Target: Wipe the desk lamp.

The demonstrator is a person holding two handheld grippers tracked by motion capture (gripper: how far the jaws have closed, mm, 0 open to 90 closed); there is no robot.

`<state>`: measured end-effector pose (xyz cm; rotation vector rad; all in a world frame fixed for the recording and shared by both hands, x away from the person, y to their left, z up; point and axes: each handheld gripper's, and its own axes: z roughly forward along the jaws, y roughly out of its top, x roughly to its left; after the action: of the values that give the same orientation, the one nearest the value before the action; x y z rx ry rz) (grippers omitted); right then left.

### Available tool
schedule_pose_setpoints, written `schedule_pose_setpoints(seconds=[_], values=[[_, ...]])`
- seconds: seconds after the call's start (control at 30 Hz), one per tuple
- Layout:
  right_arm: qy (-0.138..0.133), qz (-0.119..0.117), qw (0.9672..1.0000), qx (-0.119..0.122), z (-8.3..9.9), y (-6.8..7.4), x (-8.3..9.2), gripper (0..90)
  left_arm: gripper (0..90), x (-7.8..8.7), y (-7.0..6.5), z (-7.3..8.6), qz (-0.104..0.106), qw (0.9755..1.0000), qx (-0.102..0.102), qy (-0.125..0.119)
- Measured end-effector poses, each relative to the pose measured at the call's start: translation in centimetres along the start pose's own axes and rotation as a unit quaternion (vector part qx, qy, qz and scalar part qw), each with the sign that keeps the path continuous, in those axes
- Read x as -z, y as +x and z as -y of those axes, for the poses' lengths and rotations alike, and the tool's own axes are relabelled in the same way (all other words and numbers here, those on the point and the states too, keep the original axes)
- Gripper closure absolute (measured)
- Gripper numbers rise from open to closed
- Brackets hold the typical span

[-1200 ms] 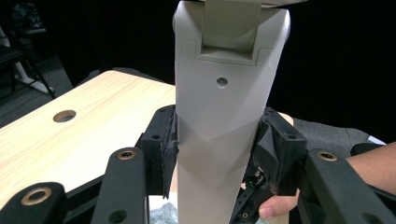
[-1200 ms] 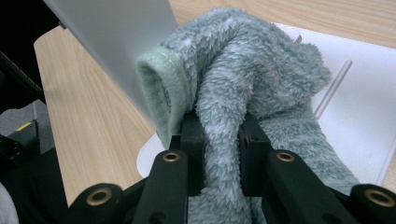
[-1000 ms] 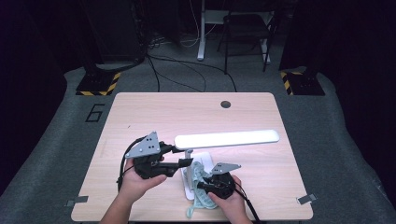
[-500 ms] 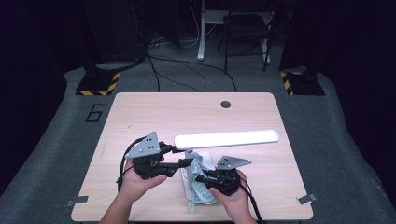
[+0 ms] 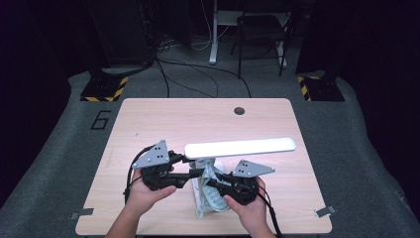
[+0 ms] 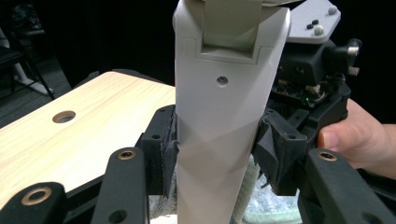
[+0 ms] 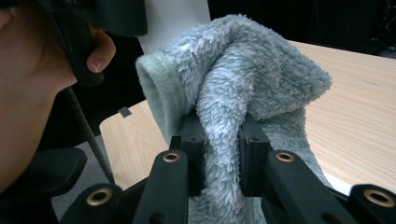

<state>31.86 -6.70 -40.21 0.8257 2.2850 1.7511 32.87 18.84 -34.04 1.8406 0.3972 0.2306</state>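
Left gripper [image 6: 219, 154]: jaws clamped on either side of the white lamp post [image 6: 224, 121], which rises up the middle of the left gripper view; in the high view this gripper [image 5: 190, 174] sits lower left of centre, reaching right to the post.
Right gripper [image 7: 219, 140]: jaws pinched together on a fold of fluffy pale green cloth [image 7: 243, 93], centre of the right gripper view; in the high view it [image 5: 215, 184] lies lower centre, just right of the post.
Cloth: bunched against the foot of the lamp, hanging toward the near table edge in the high view [image 5: 210, 198].
Lamp: its long white lit head [image 5: 240, 147] runs left to right across the middle of the frame, above both grippers.
Table [image 5: 198, 124]: light wood, with a round hole [image 5: 239, 110] in the upper right part.
Step in hand, as I judge it: wiping the lamp post while the other gripper steadies it.
Doing it well: keep the hold on the post firm and low so the lamp cannot tip; press the cloth flat to the post and stroke along it; watch the overhanging head.
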Motion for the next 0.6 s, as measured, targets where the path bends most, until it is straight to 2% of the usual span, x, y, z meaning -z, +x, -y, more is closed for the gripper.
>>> schedule_pose_setpoints(seconds=[0.07, 0.1, 0.23, 0.53, 0.6], values=[[0.001, 0.000, 1.0000, 0.000, 0.4, 0.0, -0.2, 76.5, 52.1, 0.0, 0.0, 0.0, 0.000, 1.0000, 0.000, 0.001], [0.008, -0.002, 0.9999, -0.010, 0.7, 0.0, -0.3, 76.6, 52.1, 0.0, 0.0, 0.0, 0.000, 1.0000, 0.000, 0.000], [0.025, 0.004, 0.9997, -0.007, 2.0, -0.4, -1.0, 76.6, 52.2, 0.0, 0.0, 0.0, 0.000, 1.0000, 0.000, 0.000], [0.061, 0.019, 0.9978, -0.020, 4.4, -0.9, -2.2, 76.6, 52.1, -0.1, 0.0, 0.0, 0.001, 1.0000, 0.001, -0.001], [0.075, 0.019, 0.9969, -0.014, 5.0, -1.1, -2.5, 76.6, 52.2, -0.1, 0.0, 0.0, 0.001, 1.0000, 0.001, -0.001]])
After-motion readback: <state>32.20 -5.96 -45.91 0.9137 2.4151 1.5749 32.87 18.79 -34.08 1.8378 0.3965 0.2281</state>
